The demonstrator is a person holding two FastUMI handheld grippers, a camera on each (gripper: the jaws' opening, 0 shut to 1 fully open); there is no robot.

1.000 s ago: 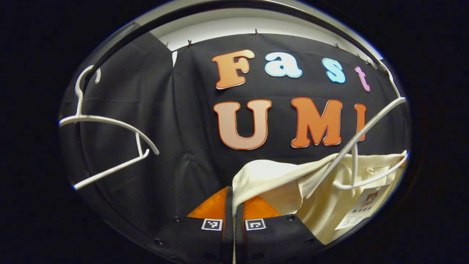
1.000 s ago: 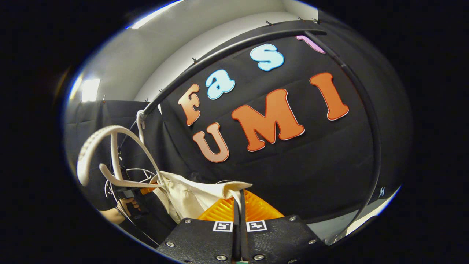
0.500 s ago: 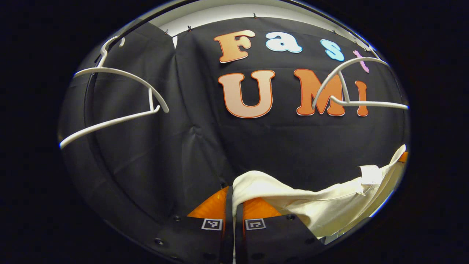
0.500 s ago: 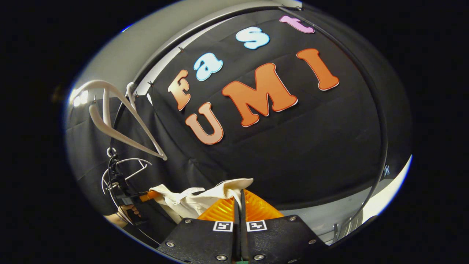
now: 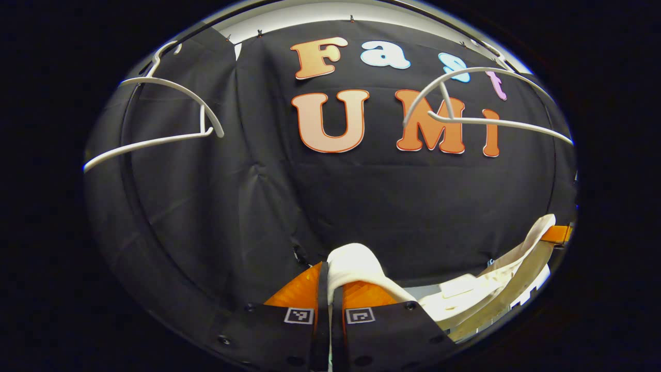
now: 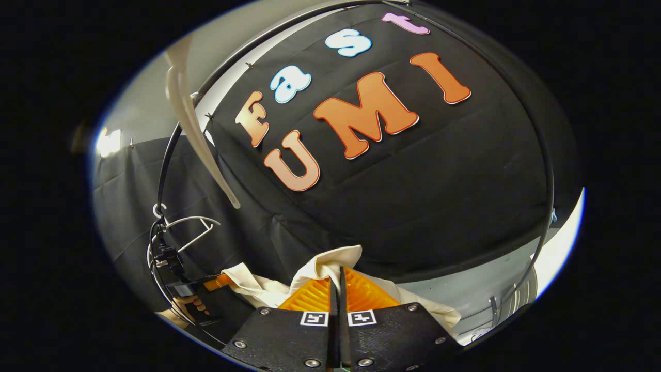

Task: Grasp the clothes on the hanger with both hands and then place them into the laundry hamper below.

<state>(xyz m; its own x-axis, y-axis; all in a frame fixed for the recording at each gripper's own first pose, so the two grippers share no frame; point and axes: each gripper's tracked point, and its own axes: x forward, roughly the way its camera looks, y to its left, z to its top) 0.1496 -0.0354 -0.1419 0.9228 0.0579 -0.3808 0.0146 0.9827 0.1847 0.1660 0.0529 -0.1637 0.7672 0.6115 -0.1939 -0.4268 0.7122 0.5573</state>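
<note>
Freed from its white hanger (image 5: pixel 465 103) since a second ago, a cream garment (image 5: pixel 480 294) now hangs stretched between two handheld tongs while the hanger rides bare above it on the rail. Both cameras have dropped, so the hanger sits higher in the left gripper view than it did.

Left tongs (image 5: pixel 328 289) are closed on a bunched fold of the cloth, which spills over the finger on the right and runs off toward the right tongs (image 5: pixel 560 233) at that view's right edge. In the right gripper view, the right tongs (image 6: pixel 339 292) are likewise clamped on a gathered edge of the garment (image 6: pixel 330 261), with the fabric trailing to the left tongs (image 6: pixel 214 283) and the hand (image 6: pixel 188 305) behind them. A second empty hanger (image 5: pixel 165 119) hangs at left.

Removal from the hanger appears complete; the carry down to the laundry hamper is the step in hand. Next, both tongs likely need to lower together, keeping their grip, until the cloth is over the hamper's mouth, then release.
</note>
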